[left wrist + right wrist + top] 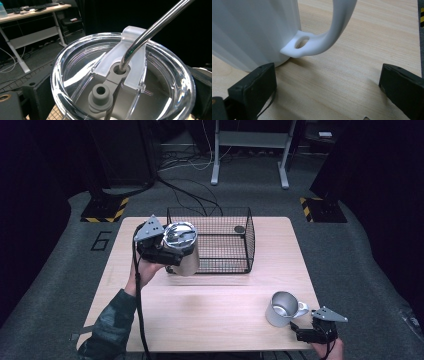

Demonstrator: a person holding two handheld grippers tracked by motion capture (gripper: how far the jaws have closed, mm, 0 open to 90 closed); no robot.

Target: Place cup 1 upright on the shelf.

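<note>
A steel tumbler [186, 262] with a clear lid [75, 65] and a bent metal straw [150, 30] is held above the table at the left front corner of a black wire basket [220, 210]. My left gripper [172, 255] is shut on it, with a jaw on each side of the rim. A pale mug [281, 309] stands at the table's front right. My right gripper [306, 332] sits open just behind it, low over the wood. The mug's handle [337, 30] lies ahead of my right gripper [324, 92], whose jaws stand wide apart and touch nothing.
The light wooden table [210, 310] has bare room across its middle and front left. A small dark round thing [239, 229] lies in the basket's far right corner. Cables and a desk frame [250, 140] stand on the floor beyond.
</note>
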